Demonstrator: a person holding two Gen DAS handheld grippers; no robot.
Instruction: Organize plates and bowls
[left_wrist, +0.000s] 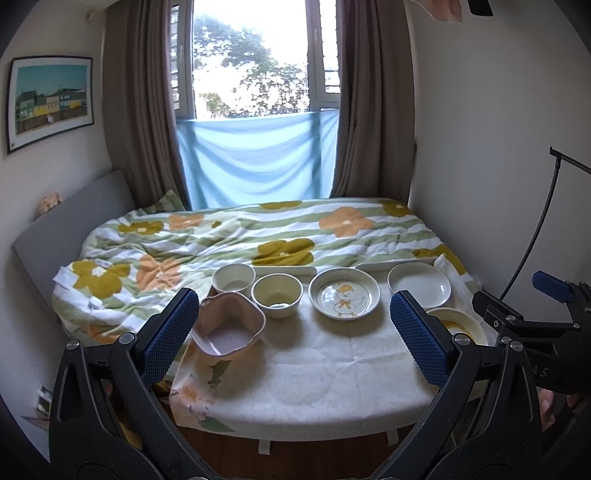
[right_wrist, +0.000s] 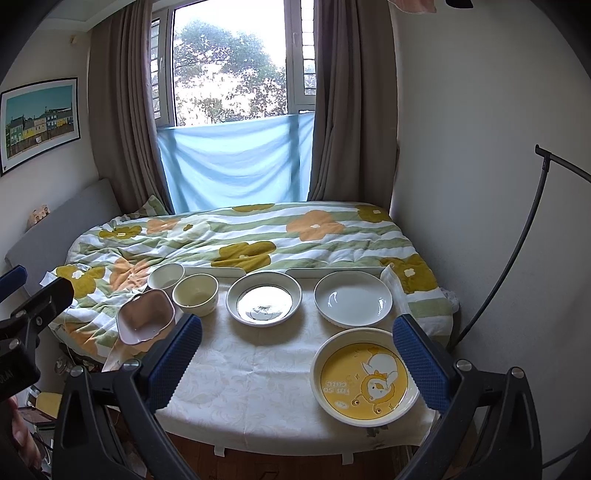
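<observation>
Both cameras sit low at the near edge of the desk (left_wrist: 295, 369) and look across it toward the window (left_wrist: 251, 55). The left view stands more to the left, the right view more to the right. Both are close to the dishes, and both show the desk, bed (right_wrist: 258, 236) and window.

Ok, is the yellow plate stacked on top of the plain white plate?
No, the yellow plate lies flat on the tablecloth by itself, nearer the camera than the plain white plate.

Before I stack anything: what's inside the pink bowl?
The pink bowl looks empty: bare pale floor and inner walls in both views. Its near wall hides a strip of the floor, and the left gripper finger covers its left edge.
</observation>
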